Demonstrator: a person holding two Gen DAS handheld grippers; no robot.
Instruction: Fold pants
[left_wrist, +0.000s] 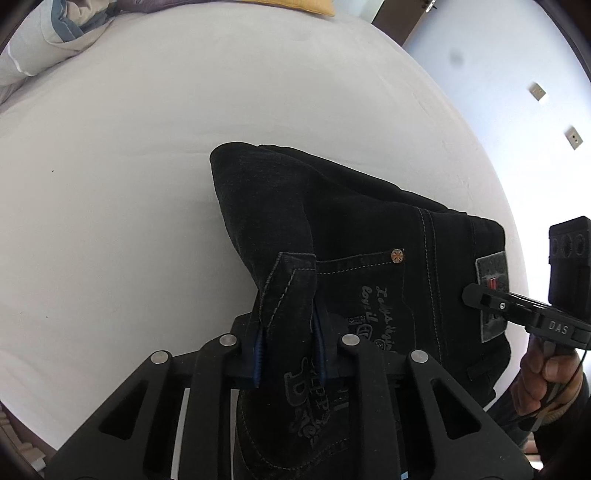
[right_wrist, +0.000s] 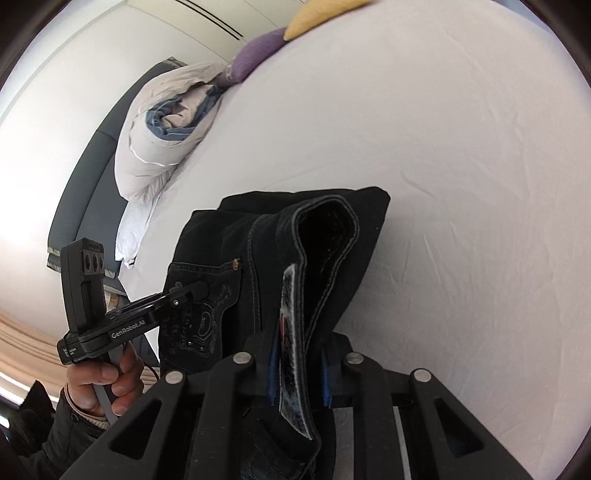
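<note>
Black jeans (left_wrist: 354, 229) lie folded into a short stack on the white bed sheet (left_wrist: 129, 184). My left gripper (left_wrist: 290, 354) is shut on a stitched hem edge of the jeans, lifted a little off the stack, with the blue pads pressing on both sides. My right gripper (right_wrist: 297, 373) is shut on the waistband with its grey label patch (right_wrist: 293, 332), which curls up in a loop. The jeans (right_wrist: 229, 266) show a back pocket with grey embroidery. Each view shows the other gripper from the side: the right gripper (left_wrist: 476, 297) at the waistband, the left gripper (right_wrist: 192, 293) at the pocket.
A rolled grey and blue duvet (right_wrist: 166, 136) lies at the head of the bed, with a purple cushion (right_wrist: 258, 51) and a yellow cushion (right_wrist: 317, 14) beside it. A hand (right_wrist: 107, 384) holds the left tool. The bed's edge and a white wall (left_wrist: 517, 74) lie to the right.
</note>
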